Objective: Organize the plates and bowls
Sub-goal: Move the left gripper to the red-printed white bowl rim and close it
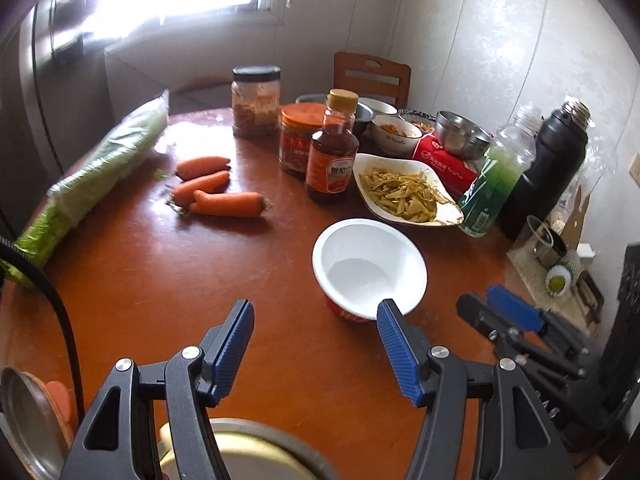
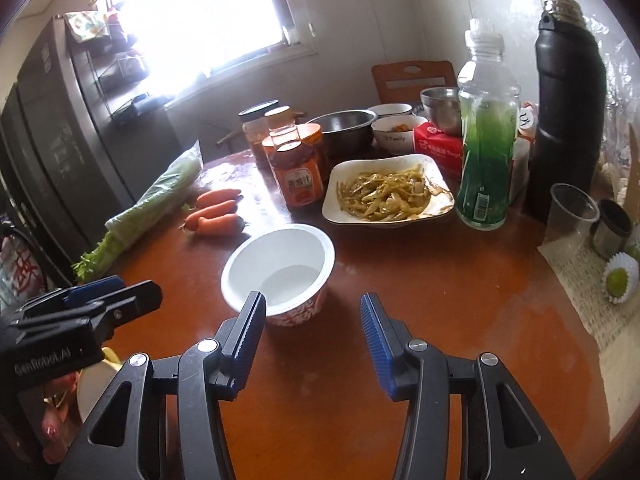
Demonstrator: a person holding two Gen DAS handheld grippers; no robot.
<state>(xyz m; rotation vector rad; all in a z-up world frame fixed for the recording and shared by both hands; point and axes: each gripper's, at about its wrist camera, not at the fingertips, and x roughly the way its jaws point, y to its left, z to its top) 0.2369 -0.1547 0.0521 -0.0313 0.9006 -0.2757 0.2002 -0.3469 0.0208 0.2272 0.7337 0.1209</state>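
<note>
We were on the approach step, nothing grasped yet. Landmark: the empty white paper bowl (image 2: pixel 279 268) on the worktop (image 2: pixel 400 320). Left gripper (image 1: pixel 316 340) had its jaws about half open and empty, right pad in line with the bowl's near rim; contact unclear. Right gripper (image 2: pixel 312 336) had its jaws partly open, empty, near the bowl's near side. Just behind the bowl sat the white plate (image 2: pixel 390 190) of yellow vegetable strips; further behind, a steel bowl (image 2: pixel 344 130) and a small white bowl (image 2: pixel 394 130) with orange food. Next move, we judged: close on the bowl's rim.
</note>
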